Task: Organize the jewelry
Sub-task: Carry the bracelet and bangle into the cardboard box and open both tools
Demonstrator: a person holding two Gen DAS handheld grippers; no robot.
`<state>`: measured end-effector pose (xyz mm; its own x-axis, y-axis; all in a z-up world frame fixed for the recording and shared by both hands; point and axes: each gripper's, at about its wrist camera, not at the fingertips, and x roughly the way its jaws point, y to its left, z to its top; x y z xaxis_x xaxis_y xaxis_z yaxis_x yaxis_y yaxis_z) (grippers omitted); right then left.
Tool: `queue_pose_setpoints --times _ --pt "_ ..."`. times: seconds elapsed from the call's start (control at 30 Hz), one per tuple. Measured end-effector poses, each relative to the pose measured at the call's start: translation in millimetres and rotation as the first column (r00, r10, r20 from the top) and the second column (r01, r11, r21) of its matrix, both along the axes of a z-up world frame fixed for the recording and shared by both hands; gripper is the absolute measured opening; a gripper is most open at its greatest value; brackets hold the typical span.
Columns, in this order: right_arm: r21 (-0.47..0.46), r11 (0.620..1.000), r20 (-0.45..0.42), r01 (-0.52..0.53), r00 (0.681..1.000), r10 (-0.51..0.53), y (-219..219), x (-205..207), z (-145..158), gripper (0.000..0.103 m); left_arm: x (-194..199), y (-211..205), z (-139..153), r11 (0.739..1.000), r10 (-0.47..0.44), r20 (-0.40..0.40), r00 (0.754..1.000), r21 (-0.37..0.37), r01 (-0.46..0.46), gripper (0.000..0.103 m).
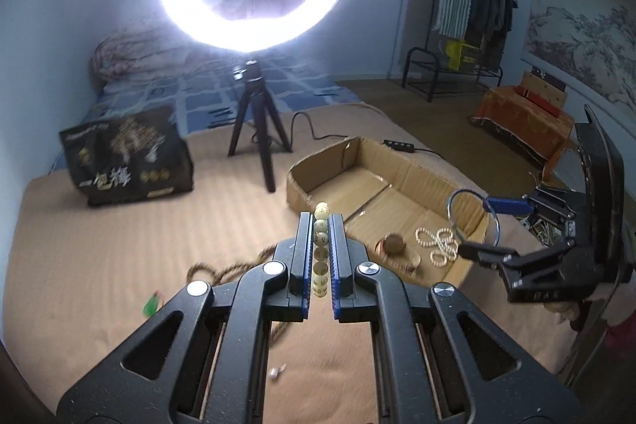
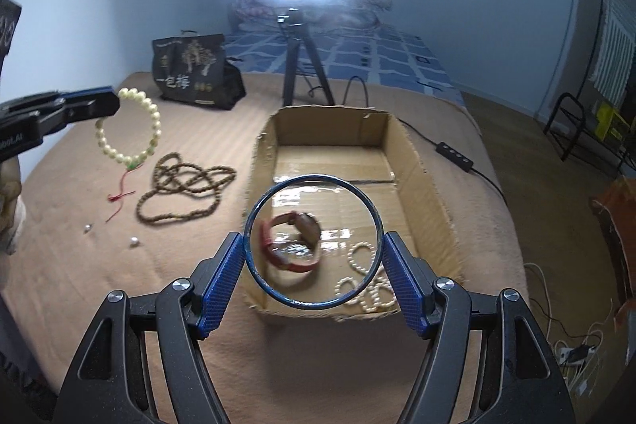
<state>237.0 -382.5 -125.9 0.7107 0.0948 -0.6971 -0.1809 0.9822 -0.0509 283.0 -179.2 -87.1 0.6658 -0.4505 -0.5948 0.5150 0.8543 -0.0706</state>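
My left gripper point(image 1: 321, 221) is shut on a cream bead bracelet point(image 1: 320, 249) and holds it above the tan bedcover; in the right wrist view the bracelet point(image 2: 153, 114) hangs from that gripper point(image 2: 109, 106) with a red cord below. My right gripper point(image 2: 314, 245) is shut on a blue bangle point(image 2: 251, 257), held over the near end of the open cardboard box point(image 2: 330, 124). It shows at the right in the left wrist view point(image 1: 475, 225). Inside the box lie a red bracelet point(image 2: 302, 267), a white pearl string point(image 2: 359, 249) and a brown piece point(image 1: 393, 244).
A brown bead necklace point(image 2: 187, 185) lies on the cover left of the box, with two small white beads point(image 2: 134, 242) nearby. A ring light on a tripod point(image 2: 296, 66), a black bag point(image 2: 194, 72) and a cable with a switch point(image 2: 455, 151) stand behind the box.
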Motion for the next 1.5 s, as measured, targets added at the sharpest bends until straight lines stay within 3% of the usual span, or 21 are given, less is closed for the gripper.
queue_pose_setpoints --times 0.37,0.73,0.97,1.5 --pt "-0.010 0.998 -0.034 0.059 0.998 -0.059 -26 26 -15 0.070 50 -58 -18 0.999 -0.012 -0.037 0.999 0.029 0.013 0.005" --pt "0.017 0.995 -0.092 0.103 0.991 -0.101 -39 46 -38 0.070 68 -83 -44 0.998 -0.022 -0.090 0.996 0.049 0.027 0.005" --pt "0.006 0.994 -0.107 0.109 0.988 -0.108 -37 50 -44 0.071 73 -88 -51 0.998 -0.038 -0.130 0.991 0.035 0.043 0.006" --pt "-0.018 0.993 -0.095 0.114 0.989 -0.116 -32 45 -38 0.071 69 -74 -42 0.999 -0.027 -0.110 0.994 0.036 0.031 0.006"
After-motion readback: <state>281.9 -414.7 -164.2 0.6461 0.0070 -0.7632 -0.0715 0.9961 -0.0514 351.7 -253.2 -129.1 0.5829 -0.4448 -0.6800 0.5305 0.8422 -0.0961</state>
